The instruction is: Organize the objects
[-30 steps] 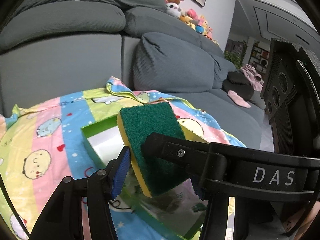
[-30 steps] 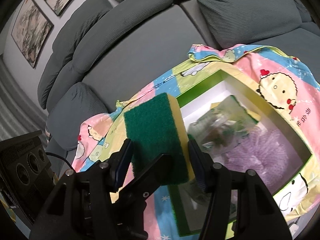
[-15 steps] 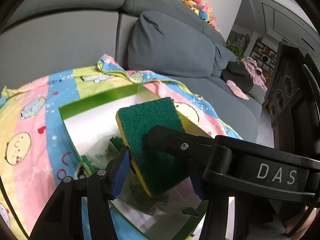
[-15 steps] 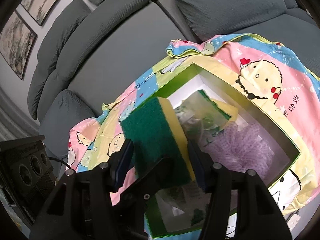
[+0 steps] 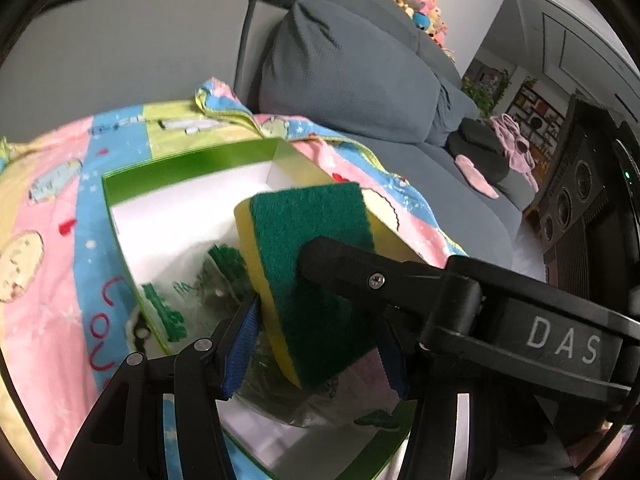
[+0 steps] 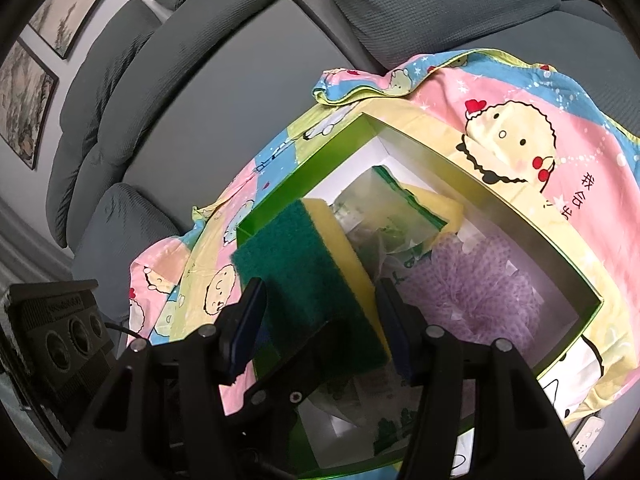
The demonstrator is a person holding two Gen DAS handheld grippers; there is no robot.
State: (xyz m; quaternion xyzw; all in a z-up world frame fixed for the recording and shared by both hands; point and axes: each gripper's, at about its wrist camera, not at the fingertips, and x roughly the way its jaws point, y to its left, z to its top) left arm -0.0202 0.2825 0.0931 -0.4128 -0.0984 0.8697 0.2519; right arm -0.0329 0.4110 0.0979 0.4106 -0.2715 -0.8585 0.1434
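Closest to the lens, both grippers are on the same thing: a rectangular yellow foam sponge with a dark green scouring face point(image 5: 316, 272). The left gripper point(image 5: 316, 344) has its blue pads pressed onto the sponge's two long sides, and the right gripper point(image 6: 320, 328) is clamped on it too, one finger at the green side, the other at the yellow edge. In the left wrist view the right gripper's black arm, with white "DAS" lettering, crosses right over the green face. The sponge sits tilted, hanging above the near end of the box rather than lying in it.

Just under it is a shallow rectangular cardboard box with bright green walls and a white inside point(image 6: 472, 168). It's open on top and already has stuff in it: a crinkly clear plastic bag with green print point(image 6: 376, 236) in the middle, a second yellow-and-green sponge point(image 6: 436, 204) lying toward the far corner partly under that bag, and a lilac mesh bath pouf point(image 6: 476, 284) filling the end on the right of the right wrist view. More printed plastic shows at the near end, under the fingers.

The box rests on a pastel cartoon-print blanket with pink, blue and yellow panels point(image 6: 532, 128), spread over a grey fabric sofa point(image 6: 192, 64). A black speaker point(image 6: 68, 332) stands off to the side, and a row of plush toys point(image 5: 416, 8) lines the sofa back far off.
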